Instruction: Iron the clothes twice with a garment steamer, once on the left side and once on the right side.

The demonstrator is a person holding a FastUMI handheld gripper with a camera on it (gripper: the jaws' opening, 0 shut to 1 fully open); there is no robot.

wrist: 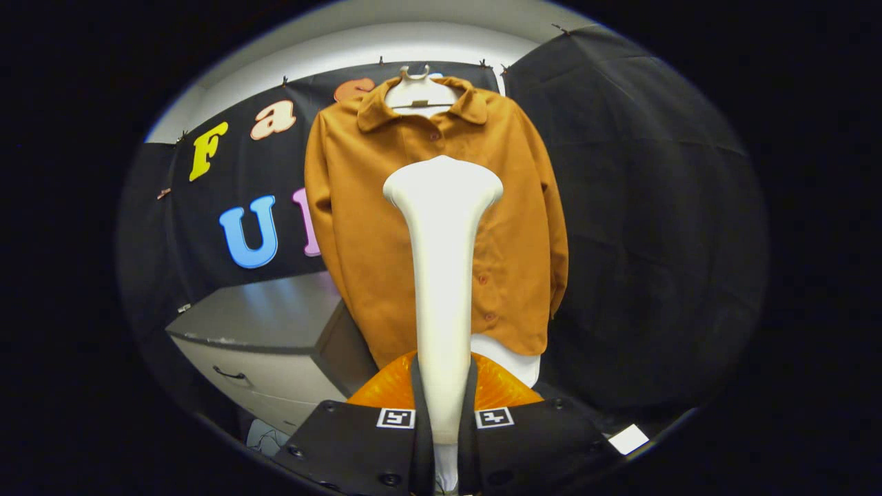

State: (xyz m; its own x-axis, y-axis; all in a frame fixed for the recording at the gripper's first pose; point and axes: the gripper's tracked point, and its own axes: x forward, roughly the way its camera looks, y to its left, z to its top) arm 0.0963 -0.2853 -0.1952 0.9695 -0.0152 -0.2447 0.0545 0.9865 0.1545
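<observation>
An orange-brown buttoned shirt (372, 227) hangs on a white hanger (417, 89) against the booth wall, straight ahead of me. My gripper (443, 406) is shut on the white garment steamer (443, 275), both fingers pressing on its slim handle. The steamer stands upright between the fingers, its wide head (443, 186) raised in front of the shirt's middle, near the button line. I cannot tell whether the head touches the cloth. An orange translucent part (386, 389) of the steamer shows just behind the fingers.
A grey cabinet (269, 324) with drawers stands below and left of the shirt. A white panel (513, 362) shows under the shirt's hem. A small white card (628, 439) lies low on the right. Black cloth covers the right side.
</observation>
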